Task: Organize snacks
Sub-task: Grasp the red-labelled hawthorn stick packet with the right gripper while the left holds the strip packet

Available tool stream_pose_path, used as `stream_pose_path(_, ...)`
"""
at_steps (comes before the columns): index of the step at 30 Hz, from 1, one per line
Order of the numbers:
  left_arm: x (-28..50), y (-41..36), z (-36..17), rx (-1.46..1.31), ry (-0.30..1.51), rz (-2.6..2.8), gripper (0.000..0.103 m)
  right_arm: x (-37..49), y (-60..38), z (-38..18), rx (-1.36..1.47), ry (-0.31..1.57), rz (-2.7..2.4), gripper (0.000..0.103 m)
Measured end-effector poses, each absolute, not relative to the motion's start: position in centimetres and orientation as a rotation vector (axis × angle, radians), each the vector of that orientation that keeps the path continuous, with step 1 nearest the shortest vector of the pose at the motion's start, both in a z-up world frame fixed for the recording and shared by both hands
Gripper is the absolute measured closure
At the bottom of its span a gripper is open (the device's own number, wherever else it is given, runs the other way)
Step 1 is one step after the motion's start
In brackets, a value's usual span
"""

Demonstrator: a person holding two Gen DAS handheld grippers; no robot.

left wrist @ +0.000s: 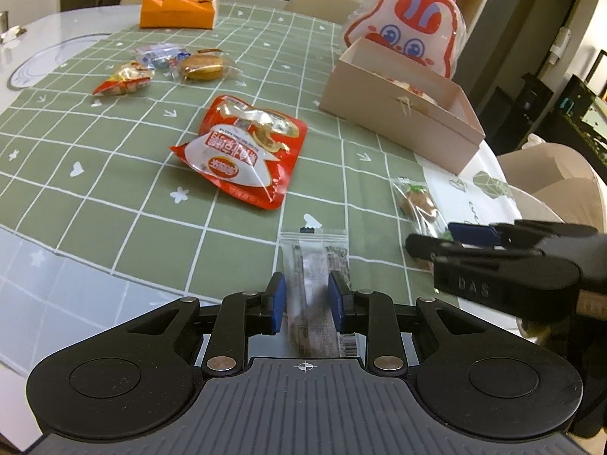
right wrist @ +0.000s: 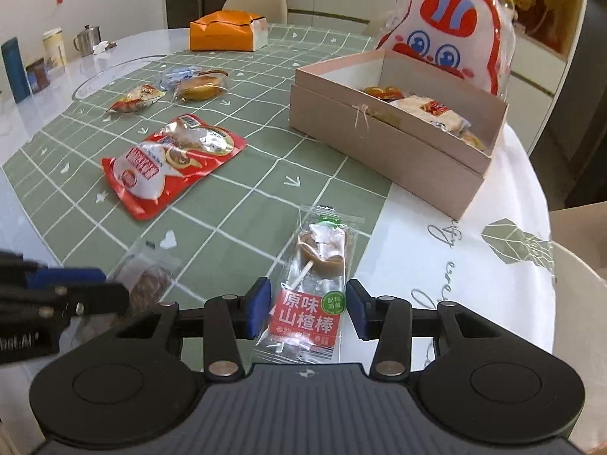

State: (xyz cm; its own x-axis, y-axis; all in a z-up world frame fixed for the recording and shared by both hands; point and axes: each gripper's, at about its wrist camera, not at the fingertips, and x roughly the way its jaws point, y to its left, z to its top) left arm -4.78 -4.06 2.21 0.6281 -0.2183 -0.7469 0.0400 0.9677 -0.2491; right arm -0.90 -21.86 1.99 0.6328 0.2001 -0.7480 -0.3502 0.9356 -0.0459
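Table [right wrist: 455, 227]: round, pale top, covered across the middle by a green grid cloth [left wrist: 114, 174].

Box [right wrist: 383, 144]: tan, open-topped, at the right side of the cloth; it held several wrapped snacks. A rabbit-face bag [right wrist: 451, 30] stood upright just behind it.

Orange box [right wrist: 224, 32]: at the far edge of the cloth, well apart from the rest.

Red pouch [left wrist: 242, 151]: flat on the cloth near the centre, left of the box.

Far group: a round cake in clear wrap [left wrist: 201, 68], a blue-and-white pack [left wrist: 161, 55] touching it, and a small red-and-gold pack [left wrist: 123, 81] just beside them.

Left gripper [left wrist: 306, 299]: low over the near edge of the cloth, jaws set narrow, one blue pad on either side of a clear sachet [left wrist: 315, 261] with dark contents. The pads sat close against its edges; whether they pressed it could not be told. The sachet lay lengthwise between them, its far end on the cloth.

Right gripper [right wrist: 309, 311]: jaws fairly wide, straddling the near end of a lollipop packet [right wrist: 315, 284] with a red label, a gap showing on both sides. The packet lay flat where the cloth meets bare table, in front of the box.
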Motion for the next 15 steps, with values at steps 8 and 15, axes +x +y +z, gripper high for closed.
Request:
stream_pose_path(8,-4.8,-4.4,2.4,-0.190,0.882,-0.149,0.074,-1.7,-22.8,1.8,-0.145,0.827,0.318,0.058)
stream_pose_path(15,-5.9,-6.1,3.7,-0.054,0.842,-0.182,0.074,-2.1,-23.5,1.8,-0.110,0.830,0.316,0.055)
